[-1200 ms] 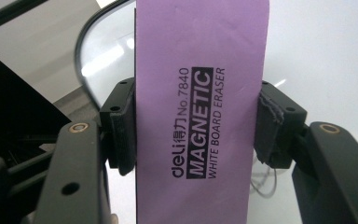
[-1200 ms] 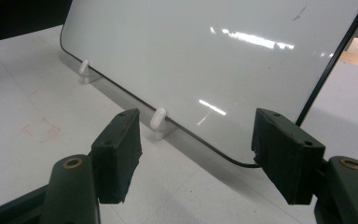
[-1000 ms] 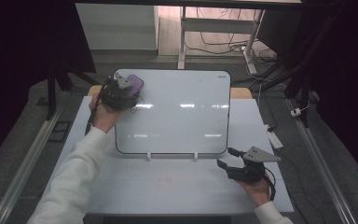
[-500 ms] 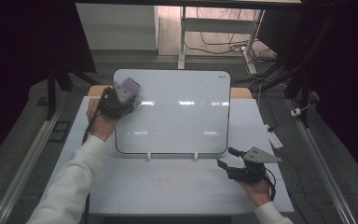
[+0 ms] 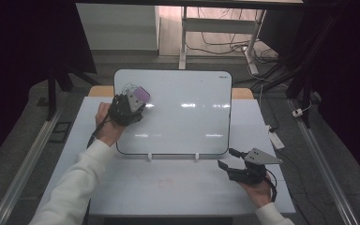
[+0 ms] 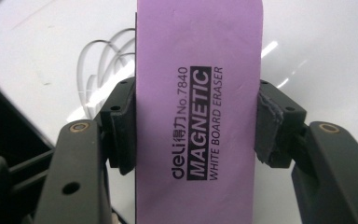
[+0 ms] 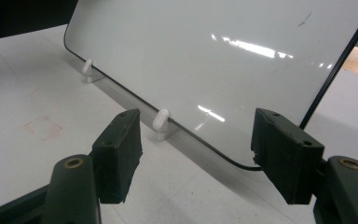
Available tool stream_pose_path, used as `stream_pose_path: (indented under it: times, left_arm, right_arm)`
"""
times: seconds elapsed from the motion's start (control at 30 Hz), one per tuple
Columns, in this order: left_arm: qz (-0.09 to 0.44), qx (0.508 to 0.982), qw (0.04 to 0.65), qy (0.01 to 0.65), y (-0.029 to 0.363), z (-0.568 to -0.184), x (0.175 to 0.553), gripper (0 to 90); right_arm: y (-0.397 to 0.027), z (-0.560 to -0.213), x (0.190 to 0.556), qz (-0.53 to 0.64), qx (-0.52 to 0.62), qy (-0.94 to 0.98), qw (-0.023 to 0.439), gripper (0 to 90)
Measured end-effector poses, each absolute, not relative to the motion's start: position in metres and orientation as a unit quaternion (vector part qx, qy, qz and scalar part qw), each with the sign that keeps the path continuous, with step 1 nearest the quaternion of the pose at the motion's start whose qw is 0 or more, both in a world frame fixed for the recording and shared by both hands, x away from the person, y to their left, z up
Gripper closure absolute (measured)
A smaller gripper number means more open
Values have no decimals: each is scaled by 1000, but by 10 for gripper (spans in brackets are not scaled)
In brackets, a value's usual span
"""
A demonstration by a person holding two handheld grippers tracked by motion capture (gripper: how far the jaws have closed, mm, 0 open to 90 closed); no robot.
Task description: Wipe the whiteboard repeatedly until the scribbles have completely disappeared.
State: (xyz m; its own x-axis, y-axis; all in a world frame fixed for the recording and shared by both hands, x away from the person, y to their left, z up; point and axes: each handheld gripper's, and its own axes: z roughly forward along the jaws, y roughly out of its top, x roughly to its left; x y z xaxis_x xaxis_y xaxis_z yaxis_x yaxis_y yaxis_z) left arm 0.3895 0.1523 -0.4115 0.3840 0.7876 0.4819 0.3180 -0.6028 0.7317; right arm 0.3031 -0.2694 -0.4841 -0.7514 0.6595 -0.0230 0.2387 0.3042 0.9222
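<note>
On the whiteboard [image 5: 183,112], your left gripper [image 5: 130,105] clamps the purple eraser [image 6: 198,112]; faint marks [image 6: 107,60] remain top-left. Your right gripper [image 5: 232,164] rests empty, jaws apart.

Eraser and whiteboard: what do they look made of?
Eraser: matte purple top with printed black lettering, probably plastic or foam; the wiping side is hidden. Whiteboard: glossy white coated panel, seemingly melamine or painted steel, given sharp light reflections and a thin dark rim. Left gripper clamps the eraser.
</note>
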Motion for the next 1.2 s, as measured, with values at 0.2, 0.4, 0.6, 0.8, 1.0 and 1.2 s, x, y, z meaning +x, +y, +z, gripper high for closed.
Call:
stream_pose_path:
  times: [0.2, 0.4, 0.6, 0.8, 1.0, 1.2]
  left_arm:
    - [437, 754, 265, 412, 184, -404, 392, 409]
    - [412, 790, 225, 394, 184, -415, 381, 410]
    - [409, 794, 229, 388, 168, -398, 396, 410]
    - [407, 775, 222, 430, 176, -371, 411, 411]
    - [374, 807, 222, 400, 163, -393, 399, 411]
    - [403, 794, 200, 410, 169, -391, 398, 411]
  right_arm:
    - [-270, -482, 302, 519, 285, 779, 207, 328]
    - [-271, -483, 302, 518, 286, 780, 206, 330]
    - [-269, -481, 301, 520, 283, 779, 209, 332]
    - [-271, -479, 301, 524, 284, 775, 209, 332]
    - [-271, -478, 299, 525, 281, 775, 210, 332]
    - [-271, -478, 299, 524, 282, 775, 211, 332]
